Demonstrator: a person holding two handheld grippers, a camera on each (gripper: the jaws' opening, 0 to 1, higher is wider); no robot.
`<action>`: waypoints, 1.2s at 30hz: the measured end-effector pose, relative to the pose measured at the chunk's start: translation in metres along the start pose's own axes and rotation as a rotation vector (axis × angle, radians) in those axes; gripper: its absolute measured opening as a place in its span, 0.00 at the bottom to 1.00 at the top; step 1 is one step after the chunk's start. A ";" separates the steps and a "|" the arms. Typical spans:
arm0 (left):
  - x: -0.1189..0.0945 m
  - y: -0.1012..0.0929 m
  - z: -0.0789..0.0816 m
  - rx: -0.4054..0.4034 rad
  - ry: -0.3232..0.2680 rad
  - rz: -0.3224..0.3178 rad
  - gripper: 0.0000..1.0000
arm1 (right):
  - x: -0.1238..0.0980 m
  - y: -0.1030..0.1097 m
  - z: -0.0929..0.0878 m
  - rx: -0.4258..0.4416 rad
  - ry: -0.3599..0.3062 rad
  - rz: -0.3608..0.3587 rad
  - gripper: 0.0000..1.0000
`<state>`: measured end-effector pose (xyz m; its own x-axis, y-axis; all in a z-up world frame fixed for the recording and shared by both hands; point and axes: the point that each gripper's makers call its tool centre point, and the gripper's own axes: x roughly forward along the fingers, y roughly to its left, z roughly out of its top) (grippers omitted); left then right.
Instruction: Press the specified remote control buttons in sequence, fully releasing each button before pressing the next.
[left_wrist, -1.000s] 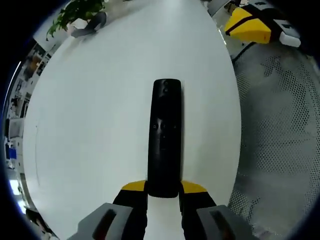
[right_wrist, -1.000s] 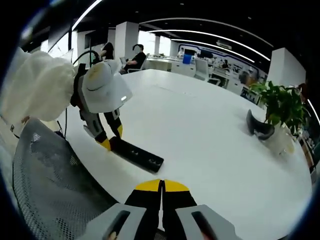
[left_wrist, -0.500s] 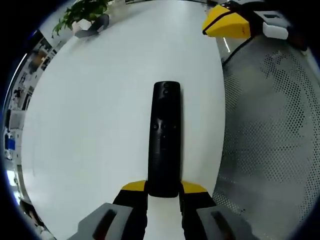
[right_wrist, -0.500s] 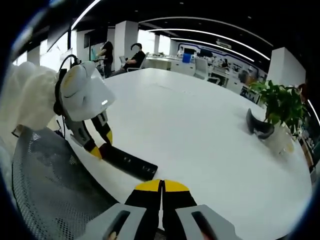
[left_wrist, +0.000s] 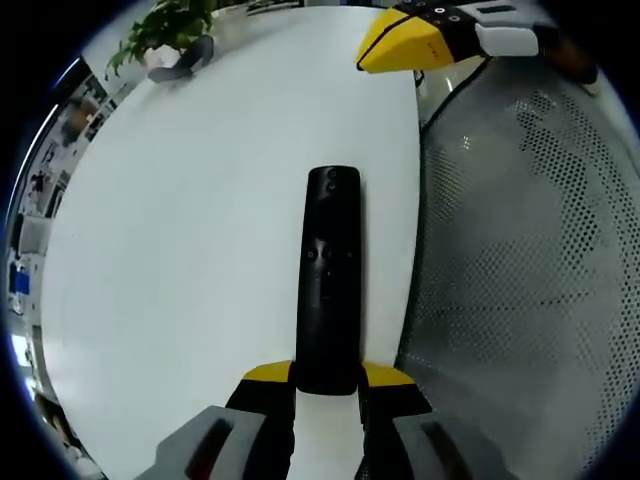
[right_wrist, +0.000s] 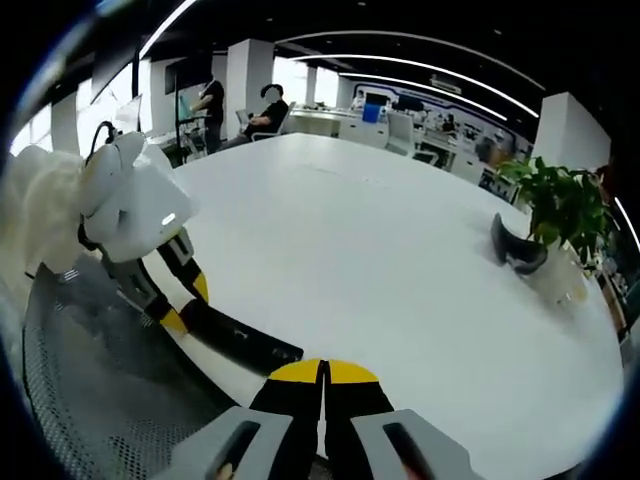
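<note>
- The remote control (left_wrist: 331, 280), a long black slab, is pinched at its near end between the yellow-tipped jaws of the left gripper (left_wrist: 327, 378), and it points away across the white table (left_wrist: 180, 230).
- In the right gripper view the same remote (right_wrist: 240, 338) sits at the table's near edge, by the mesh back of a chair (right_wrist: 90, 390); whether it rests on the tabletop or is held just above it, I cannot tell.
- The right gripper (right_wrist: 323, 375) has its jaws pressed together with nothing between them, poised over the table edge just beside the remote's far end; its yellow tip (left_wrist: 400, 45) also shows in the left gripper view, well beyond the remote.
- The remote looks stiff and light, a hard plastic shell that should not bend under a poke.
- Its smooth casing is probably slippery, so the grip on the narrow tail could let it pivot when a button is pushed.
- The best hold, I reckon, is where it is now: across the two long sides at the bare tail end, clear of the cluster of small buttons (left_wrist: 329, 252) at mid-length and the round button (left_wrist: 333, 184) at the far end.
- A potted plant (right_wrist: 565, 215) and a dark curved object (right_wrist: 517, 252) stand well apart, out of the way.
</note>
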<state>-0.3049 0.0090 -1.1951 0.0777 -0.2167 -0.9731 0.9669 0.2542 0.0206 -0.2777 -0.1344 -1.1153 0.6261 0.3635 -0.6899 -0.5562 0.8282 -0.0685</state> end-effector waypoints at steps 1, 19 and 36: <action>0.000 -0.001 0.000 -0.005 -0.006 0.000 0.23 | 0.000 0.000 0.000 0.000 0.000 0.000 0.00; -0.002 -0.007 0.000 -0.051 -0.146 0.003 0.24 | 0.004 0.017 -0.005 0.073 0.087 0.134 0.00; -0.001 -0.007 0.001 -0.141 -0.361 0.033 0.25 | 0.051 0.024 0.005 0.148 0.183 0.292 0.00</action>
<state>-0.3110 0.0063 -1.1937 0.2131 -0.5174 -0.8288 0.9217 0.3879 -0.0052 -0.2564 -0.0940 -1.1490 0.3373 0.5228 -0.7829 -0.6034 0.7584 0.2464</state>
